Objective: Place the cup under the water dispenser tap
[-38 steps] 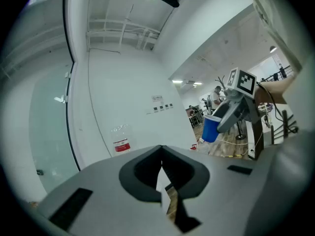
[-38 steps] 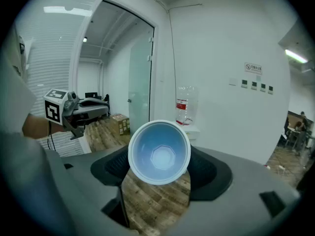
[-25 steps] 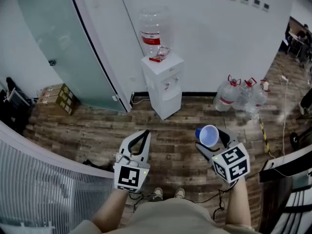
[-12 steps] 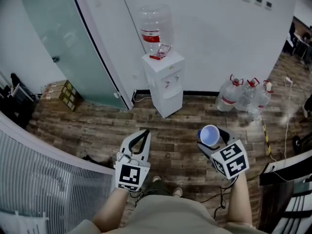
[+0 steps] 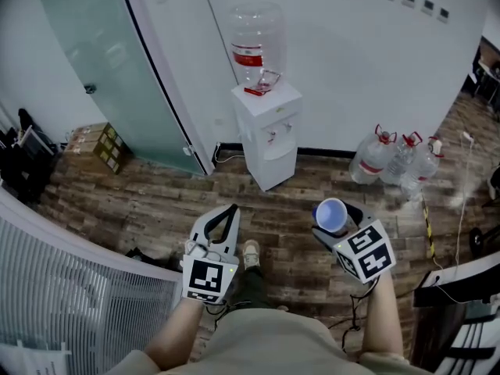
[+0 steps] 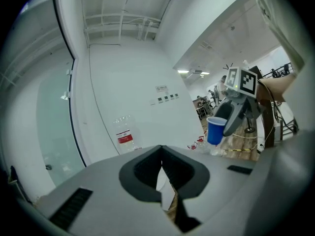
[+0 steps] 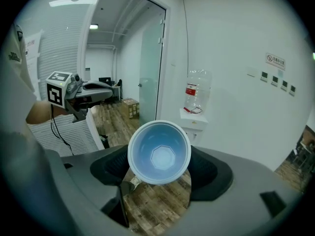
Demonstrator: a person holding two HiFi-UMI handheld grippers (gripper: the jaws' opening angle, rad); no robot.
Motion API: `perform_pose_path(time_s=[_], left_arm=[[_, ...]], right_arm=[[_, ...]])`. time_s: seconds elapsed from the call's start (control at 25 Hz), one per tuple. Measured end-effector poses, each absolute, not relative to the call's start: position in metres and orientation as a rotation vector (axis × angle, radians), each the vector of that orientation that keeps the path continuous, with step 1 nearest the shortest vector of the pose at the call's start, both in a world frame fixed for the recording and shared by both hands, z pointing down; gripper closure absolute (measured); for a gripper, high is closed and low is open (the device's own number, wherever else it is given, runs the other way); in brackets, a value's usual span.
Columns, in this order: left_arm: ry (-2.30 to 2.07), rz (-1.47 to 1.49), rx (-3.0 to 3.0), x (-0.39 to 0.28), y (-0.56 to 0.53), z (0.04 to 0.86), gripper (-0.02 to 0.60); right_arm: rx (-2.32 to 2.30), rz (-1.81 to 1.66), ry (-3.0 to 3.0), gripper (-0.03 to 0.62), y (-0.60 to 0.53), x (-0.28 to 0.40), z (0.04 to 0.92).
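Right gripper (image 5: 336,219) jaws flank cup (image 7: 159,152), apparently gripping its sides.

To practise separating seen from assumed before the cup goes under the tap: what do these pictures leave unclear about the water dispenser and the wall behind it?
- Taps on the water dispenser: head view, too small to tell apart.
- Dispenser lower front: right gripper view, hidden behind the cup; left gripper view, behind the left gripper.
- Bottle water level: every view, clear plastic against white wall, indistinct.
- Wall signs: right gripper view, too small to read.
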State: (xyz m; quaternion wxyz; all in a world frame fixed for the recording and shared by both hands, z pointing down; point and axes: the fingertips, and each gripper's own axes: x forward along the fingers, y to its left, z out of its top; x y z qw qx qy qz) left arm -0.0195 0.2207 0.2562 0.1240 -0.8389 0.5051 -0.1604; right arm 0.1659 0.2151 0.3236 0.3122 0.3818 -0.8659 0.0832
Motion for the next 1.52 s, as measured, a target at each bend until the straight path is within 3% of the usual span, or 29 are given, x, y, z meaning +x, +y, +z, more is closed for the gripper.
perform_pose_path(time_s=[0.72, 1.16, 1.52], left_arm=[[1.415, -0.502, -2.554, -0.068, 0.023, 0.284, 0.575], [1.293, -0.484, -2.645, -0.104, -0.126, 0.323, 0.575], [1.273, -0.500, -2.687, -0.106, -0.184, 0.387, 0.575]], right_arm=[[0.972, 0.367, -2.183, 0.230, 0.032, 0.103, 0.376], [1.020, 0.519, -2.073, 0.229, -0.110, 0.062, 0.445], [0.975, 0.536, -2.012, 0.229, -0.180, 0.051, 0.527]])
